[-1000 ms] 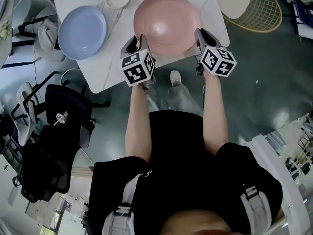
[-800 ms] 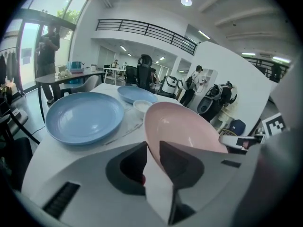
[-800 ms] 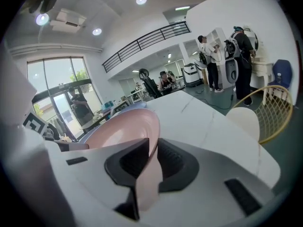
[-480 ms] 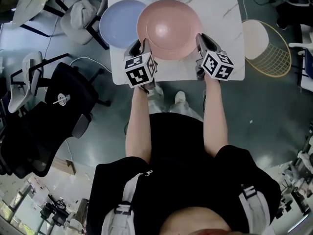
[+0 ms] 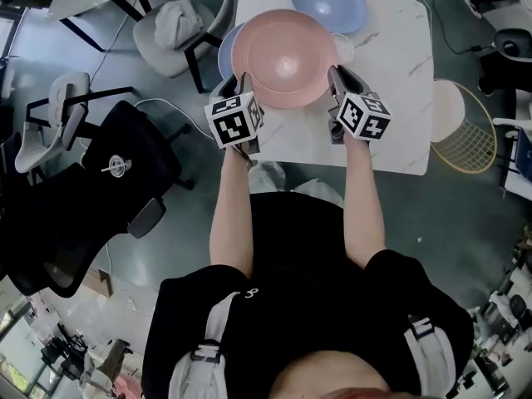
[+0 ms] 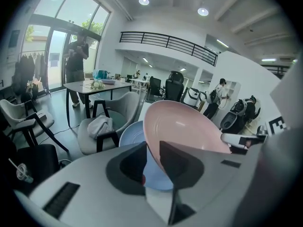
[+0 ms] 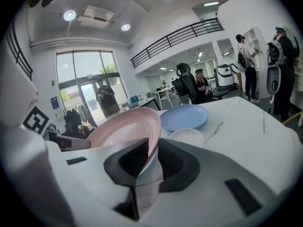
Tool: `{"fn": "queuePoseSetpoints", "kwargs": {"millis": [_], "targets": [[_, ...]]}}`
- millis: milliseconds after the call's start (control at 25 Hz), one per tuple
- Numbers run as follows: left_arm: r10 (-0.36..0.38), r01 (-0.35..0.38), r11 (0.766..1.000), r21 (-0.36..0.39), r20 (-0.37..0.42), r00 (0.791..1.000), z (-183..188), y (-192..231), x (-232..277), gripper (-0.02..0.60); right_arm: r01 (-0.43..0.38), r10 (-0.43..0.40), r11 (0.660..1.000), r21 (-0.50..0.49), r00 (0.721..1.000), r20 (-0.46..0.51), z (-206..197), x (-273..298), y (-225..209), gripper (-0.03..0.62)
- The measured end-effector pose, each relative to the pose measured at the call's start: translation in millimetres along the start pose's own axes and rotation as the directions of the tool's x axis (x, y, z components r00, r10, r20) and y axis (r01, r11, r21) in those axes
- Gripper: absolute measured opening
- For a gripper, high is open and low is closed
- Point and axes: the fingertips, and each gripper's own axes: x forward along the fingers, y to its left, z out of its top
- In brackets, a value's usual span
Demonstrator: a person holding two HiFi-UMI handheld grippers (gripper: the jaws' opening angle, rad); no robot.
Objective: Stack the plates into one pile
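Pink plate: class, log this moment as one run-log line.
pink plate: held tilted over blue plate | left gripper: clamped on rim | right gripper: on rim, jaws just opening slightly

1. The pink plate is a plain, soft pink all over.
2. The blue plate is pale periwinkle, and the second blue plate matches it.
3. The surface is white marble with thin grey veins.
4. The wire basket is yellow.
5. The office chair is black, and the floor is dark grey-green.
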Motion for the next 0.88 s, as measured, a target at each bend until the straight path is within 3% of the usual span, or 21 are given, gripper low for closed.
{"fn": "queuePoseSetpoints", "kwargs": {"millis": [320, 880], "targets": [[0.011, -0.012, 1.0, -0.016, -0.043, 0.999, -3.1, 41.1, 21.4, 0.1, 0.004, -0.005, 1.0, -0.013, 0.998, -0.056, -13.6, 39.9, 20.5, 0.074], [0.017, -0.016, 1.0, 0.011, -0.094, 0.995, -18.2, 68.3, 48.1, 0.112, 0.04, -0.042, 0.999, -0.015, 0.988, -0.147, -50.3, 74.6, 21.5, 0.084]]}}
